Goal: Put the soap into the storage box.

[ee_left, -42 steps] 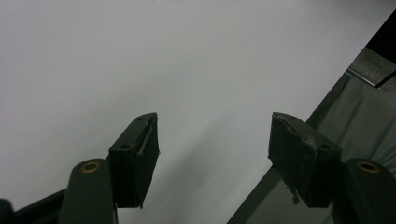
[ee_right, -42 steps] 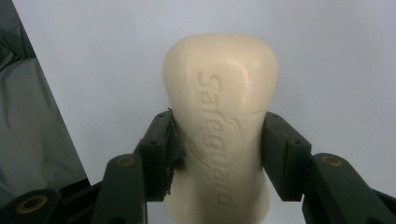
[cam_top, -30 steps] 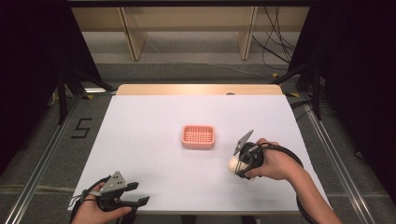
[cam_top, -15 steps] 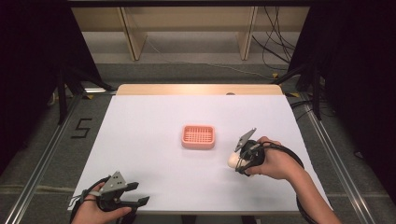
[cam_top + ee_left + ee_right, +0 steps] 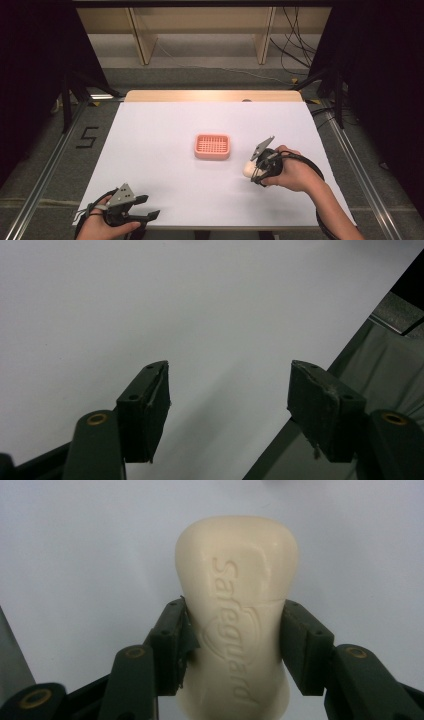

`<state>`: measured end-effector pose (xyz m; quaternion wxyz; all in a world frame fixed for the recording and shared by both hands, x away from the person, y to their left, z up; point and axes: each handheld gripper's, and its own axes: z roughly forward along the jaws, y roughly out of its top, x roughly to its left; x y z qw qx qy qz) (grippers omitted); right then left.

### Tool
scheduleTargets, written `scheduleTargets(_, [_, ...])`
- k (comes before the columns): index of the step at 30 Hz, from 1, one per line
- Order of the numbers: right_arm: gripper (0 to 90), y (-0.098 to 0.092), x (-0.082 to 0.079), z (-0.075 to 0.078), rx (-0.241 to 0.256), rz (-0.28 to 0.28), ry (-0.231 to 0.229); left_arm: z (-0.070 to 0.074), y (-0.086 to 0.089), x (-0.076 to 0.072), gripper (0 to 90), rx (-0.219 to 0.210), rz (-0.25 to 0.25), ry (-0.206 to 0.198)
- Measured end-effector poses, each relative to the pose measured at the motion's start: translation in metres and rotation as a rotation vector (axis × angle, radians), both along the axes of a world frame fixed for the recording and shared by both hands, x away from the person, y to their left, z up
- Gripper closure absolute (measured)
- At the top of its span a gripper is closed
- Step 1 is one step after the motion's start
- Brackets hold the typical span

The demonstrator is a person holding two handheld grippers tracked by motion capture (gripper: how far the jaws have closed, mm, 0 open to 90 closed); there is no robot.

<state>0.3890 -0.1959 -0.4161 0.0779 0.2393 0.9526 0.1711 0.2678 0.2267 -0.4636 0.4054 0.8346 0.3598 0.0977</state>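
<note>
A cream bar of soap with raised lettering sits between the two black jaws of my right gripper, which press on its sides. From above, the same soap and right gripper are at the table's right, just right of a pink slatted soap dish at the centre. My left gripper rests at the front left edge of the table, jaws spread wide. In the left gripper view my left gripper holds nothing, with bare white table beneath.
The white table has a wooden strip along its far edge. Metal rails run on the floor at both sides, and a "5" mark lies on the left floor. The table's front edge cuts across the left gripper view.
The right gripper with the soap has shifted very slightly; the left gripper has stayed put.
</note>
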Motion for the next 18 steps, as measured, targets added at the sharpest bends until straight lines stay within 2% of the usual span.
scheduleTargets(5, [50.5, -0.0007, 0.0019, 0.0002, 0.009, 0.0, -0.008, 0.0, 0.0, 0.0001, 33.0, 0.001, 0.005, -0.003])
scheduleTargets(8, [50.5, 0.0003, 0.0006, 0.0005, 0.013, -0.052, 0.0, 0.0007, 0.001, 0.0014, 33.0, 0.014, -0.013, -0.021])
scheduleTargets(11, [50.5, 0.0001, 0.0041, 0.0001, 0.023, -0.026, -0.028, 0.0007, 0.001, 0.0014, 33.0, 0.014, -0.013, -0.02])
scheduleTargets(14, [50.5, 0.0007, 0.0051, 0.0004, 0.03, -0.047, -0.034, 0.0006, 0.0009, 0.0014, 33.0, 0.014, -0.013, -0.02])
scheduleTargets(16, [50.5, 0.0008, 0.0076, 0.0005, 0.032, -0.029, -0.042, 0.0011, 0.001, 0.0009, 33.0, 0.014, -0.018, -0.015])
scheduleTargets(17, [50.5, 0.0015, 0.0066, 0.001, 0.032, -0.055, -0.039, 0.001, 0.0007, 0.0008, 33.0, 0.009, -0.014, -0.015])
scheduleTargets(18, [50.5, 0.0016, 0.0073, 0.0009, 0.034, -0.051, -0.045, 0.0011, 0.0008, 0.0008, 33.0, 0.011, -0.016, -0.015])
